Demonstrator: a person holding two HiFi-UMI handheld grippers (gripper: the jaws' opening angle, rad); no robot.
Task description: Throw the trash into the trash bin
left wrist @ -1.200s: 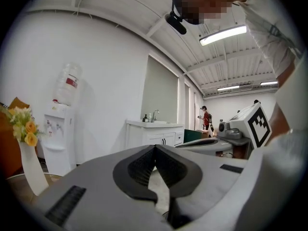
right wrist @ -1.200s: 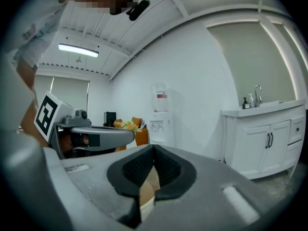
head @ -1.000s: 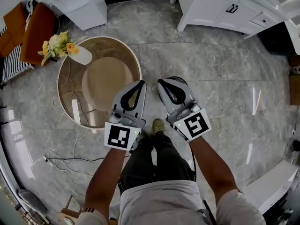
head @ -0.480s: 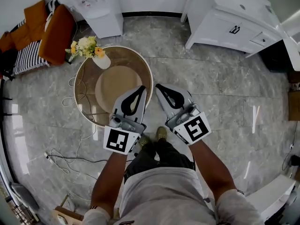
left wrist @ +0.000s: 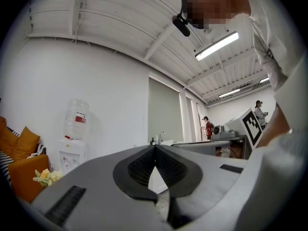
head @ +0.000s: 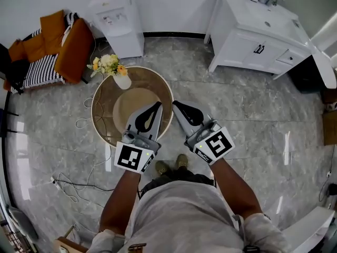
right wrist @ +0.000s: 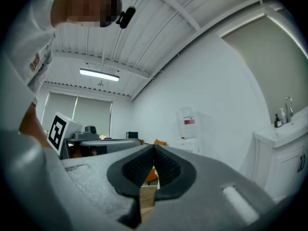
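No trash and no trash bin show in any view. My left gripper [head: 156, 106] and right gripper [head: 176, 105] are held side by side at about waist height in front of the person, pointing level over the near rim of a round glass-topped table [head: 100, 96]. Both are shut with nothing between the jaws. In the left gripper view the left gripper [left wrist: 155, 147] has its black pads meeting at the tip. The right gripper [right wrist: 154, 147] looks the same in its own view.
A vase of flowers [head: 122, 81] stands on the table's far edge. Behind it is a white water dispenser [head: 113, 20], with orange cushions [head: 73, 41] to the left. A white sink cabinet [head: 258, 41] is at the back right. Cables [head: 79, 181] trail on the grey floor.
Both grippers have risen together, still shut and empty. The head view has also risen, so the table looks smaller and more of the back wall shows.
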